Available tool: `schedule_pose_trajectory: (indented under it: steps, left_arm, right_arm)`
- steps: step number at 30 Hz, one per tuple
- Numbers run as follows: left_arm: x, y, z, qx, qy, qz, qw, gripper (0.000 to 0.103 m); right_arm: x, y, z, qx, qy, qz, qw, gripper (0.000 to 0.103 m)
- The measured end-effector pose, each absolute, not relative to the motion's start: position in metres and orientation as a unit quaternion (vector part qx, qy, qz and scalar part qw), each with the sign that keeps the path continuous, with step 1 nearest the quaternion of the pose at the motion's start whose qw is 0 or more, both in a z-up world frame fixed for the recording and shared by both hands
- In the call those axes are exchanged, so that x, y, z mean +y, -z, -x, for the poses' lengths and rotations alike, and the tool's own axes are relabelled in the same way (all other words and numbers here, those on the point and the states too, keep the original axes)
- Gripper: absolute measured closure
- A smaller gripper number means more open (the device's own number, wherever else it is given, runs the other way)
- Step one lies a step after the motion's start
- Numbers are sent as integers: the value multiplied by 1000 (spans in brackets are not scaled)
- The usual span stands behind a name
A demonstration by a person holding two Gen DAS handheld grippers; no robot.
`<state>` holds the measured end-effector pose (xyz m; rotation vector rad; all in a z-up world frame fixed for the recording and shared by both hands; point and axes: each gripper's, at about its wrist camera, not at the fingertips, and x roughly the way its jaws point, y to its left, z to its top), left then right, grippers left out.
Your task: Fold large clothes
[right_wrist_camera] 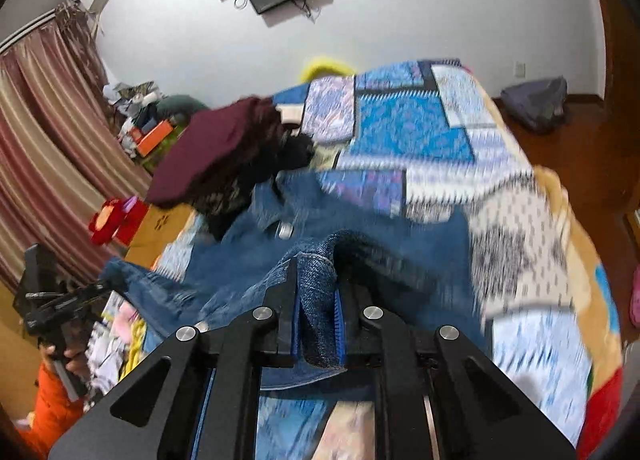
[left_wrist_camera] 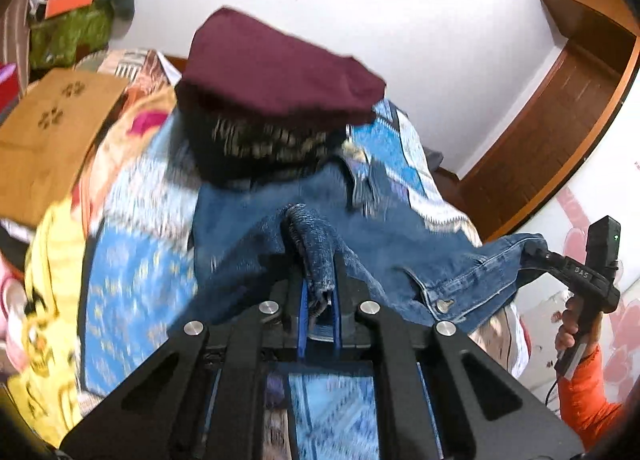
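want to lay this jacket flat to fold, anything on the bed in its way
Yes. A maroon garment piled on dark clothes sits on the bed just beyond the denim jacket. Both the left gripper and right gripper are already shut on denim.

The blue denim jacket with metal buttons [left_wrist_camera: 400,256] lies spread and rumpled on the bed. Two of its edges are lifted and bunched. Its far end touches a pile of dark clothes.

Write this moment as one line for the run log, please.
stage: folding | left gripper: shut on jacket | right gripper: shut on jacket | jacket: lifted over quilt | nearby: maroon garment on pile
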<state>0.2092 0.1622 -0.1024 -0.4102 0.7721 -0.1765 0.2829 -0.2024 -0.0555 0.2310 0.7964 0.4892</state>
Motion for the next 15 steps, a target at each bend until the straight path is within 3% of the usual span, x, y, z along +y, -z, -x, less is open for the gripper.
schedule_pose_trajectory:
  steps: [6,15]
  left_arm:
    - [182,95,-261,359,43,209,908,96]
    - [182,159,-323,423,-5,192,886,94]
  right_arm:
    - [-216,64,-335,390,-195,-144,889,92]
    - [-219,128,-380,462,-162,-162,857,91]
